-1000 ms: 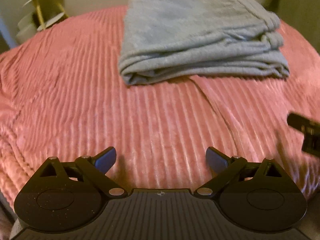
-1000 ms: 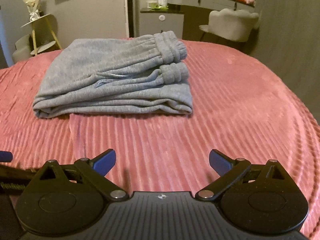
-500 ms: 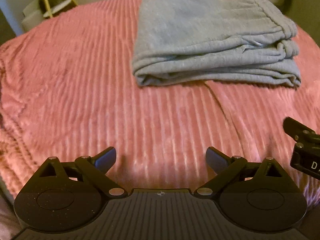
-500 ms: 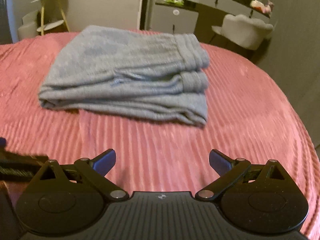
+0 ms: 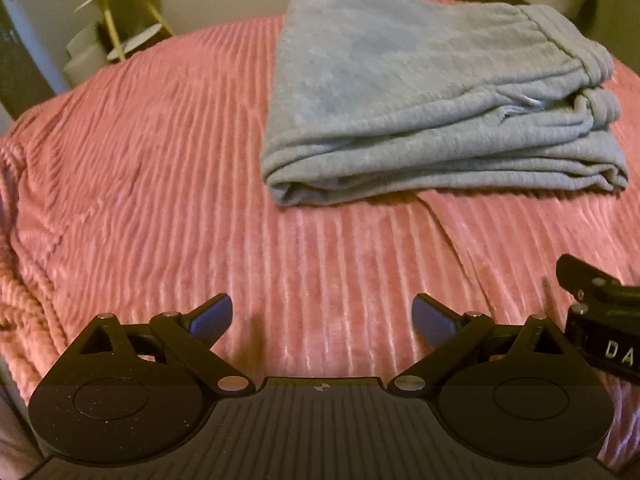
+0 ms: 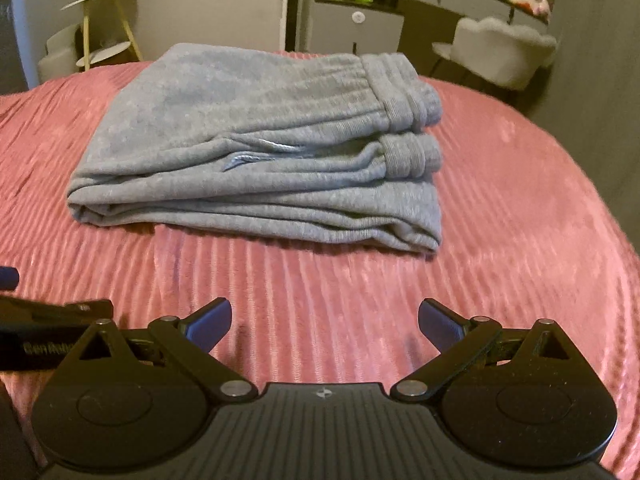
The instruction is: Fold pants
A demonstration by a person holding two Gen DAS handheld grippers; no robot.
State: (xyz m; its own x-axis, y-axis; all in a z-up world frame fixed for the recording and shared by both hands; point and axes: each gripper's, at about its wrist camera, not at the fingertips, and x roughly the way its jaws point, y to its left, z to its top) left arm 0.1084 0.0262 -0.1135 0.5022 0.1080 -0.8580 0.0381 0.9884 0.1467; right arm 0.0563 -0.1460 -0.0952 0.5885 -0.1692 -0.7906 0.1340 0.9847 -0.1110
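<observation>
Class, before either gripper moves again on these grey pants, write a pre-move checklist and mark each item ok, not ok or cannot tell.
1. Left gripper open and holding nothing: ok.
2. Right gripper open and holding nothing: ok.
3. Grey sweatpants folded into a stacked bundle, waistband on the right end: ok.
4. Both grippers apart from the pants, with bare pink ribbed bedspread between: ok.
5. Layer edges lined up: not ok, the bottom layer sticks out past the top ones at the near right corner.
6. Far side of the bundle tidy: cannot tell, it is hidden in both views.
</observation>
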